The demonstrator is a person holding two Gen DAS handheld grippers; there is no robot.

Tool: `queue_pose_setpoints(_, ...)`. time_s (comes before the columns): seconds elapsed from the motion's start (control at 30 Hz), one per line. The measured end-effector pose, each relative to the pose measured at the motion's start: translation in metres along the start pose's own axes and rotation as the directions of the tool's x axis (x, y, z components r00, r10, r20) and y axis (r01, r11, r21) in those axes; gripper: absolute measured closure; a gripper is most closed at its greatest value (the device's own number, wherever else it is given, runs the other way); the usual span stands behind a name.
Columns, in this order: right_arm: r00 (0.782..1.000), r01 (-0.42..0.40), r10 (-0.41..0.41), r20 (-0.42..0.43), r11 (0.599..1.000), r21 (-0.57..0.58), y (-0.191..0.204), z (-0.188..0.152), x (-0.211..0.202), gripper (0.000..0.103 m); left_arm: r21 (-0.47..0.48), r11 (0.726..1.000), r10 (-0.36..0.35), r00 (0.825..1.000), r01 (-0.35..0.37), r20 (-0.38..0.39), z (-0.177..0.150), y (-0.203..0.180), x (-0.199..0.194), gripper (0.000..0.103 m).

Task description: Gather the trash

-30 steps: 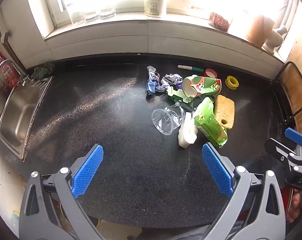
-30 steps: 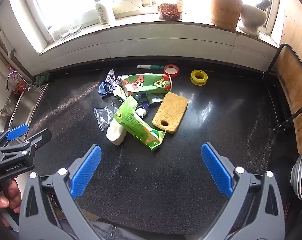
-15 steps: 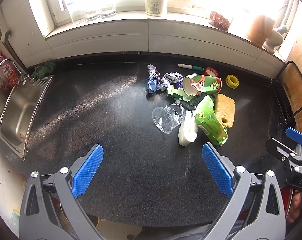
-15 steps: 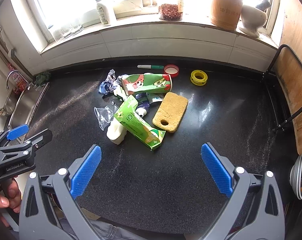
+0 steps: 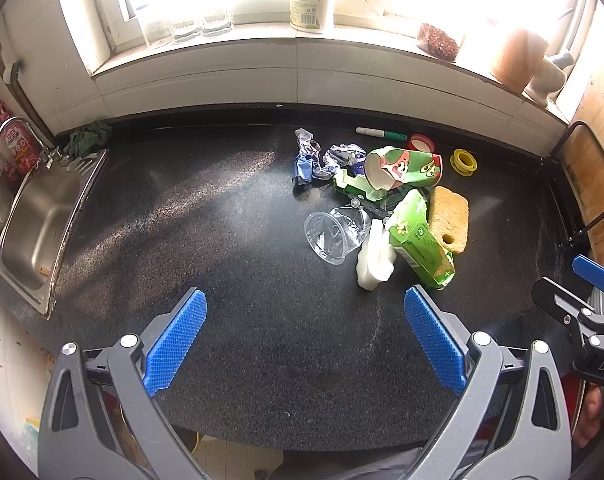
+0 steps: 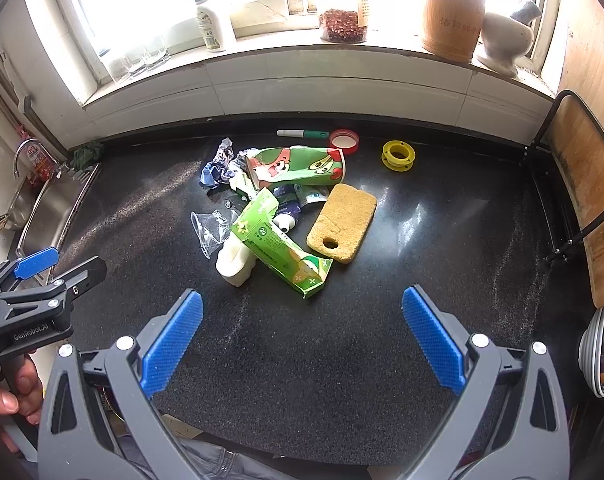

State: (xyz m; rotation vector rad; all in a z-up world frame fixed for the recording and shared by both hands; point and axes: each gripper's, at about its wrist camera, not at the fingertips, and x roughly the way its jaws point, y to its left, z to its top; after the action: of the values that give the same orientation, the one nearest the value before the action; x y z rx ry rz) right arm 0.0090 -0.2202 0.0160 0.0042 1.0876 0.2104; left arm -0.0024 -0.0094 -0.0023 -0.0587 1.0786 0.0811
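left wrist view: your left gripper (image 5: pixel 305 336) is spread wide above the black counter (image 5: pixel 221 240), holding nothing; the trash pile (image 5: pixel 382 208) lies ahead, slightly right. right wrist view: your right gripper (image 6: pixel 302 338) gapes empty too, the pile (image 6: pixel 273 216) ahead-left beside a sponge (image 6: pixel 342 227).

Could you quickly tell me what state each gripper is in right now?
Left gripper: open, holding nothing, above the bare counter.
Right gripper: open, holding nothing, short of the trash pile.
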Motion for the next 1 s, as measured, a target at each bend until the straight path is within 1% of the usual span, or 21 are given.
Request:
queue_pose_setpoints(0.67,1.000,0.000,0.000,-0.003,1.000,-0.006,0.000,0.005,0.000,0.006,-0.004,1.000,-0.004,1.000,0.004,-0.008,0.001,-0.002,-0.001,0.007)
queue_pose_setpoints(0.9,1.000,-0.005,0.004,-0.010,1.000,-0.007,-0.003,0.009,0.006,0.006,0.001,1.000,-0.030,0.999,0.030,-0.021,0.007,-0.003,0.008,0.007)
queue_pose_setpoints(1.0,1.000,-0.001,0.001,0.000,1.000,-0.001,-0.010,0.015,0.011,0.006,-0.001,1.000,-0.032,0.999,0.032,-0.014,0.016,0.002,0.015,0.007)
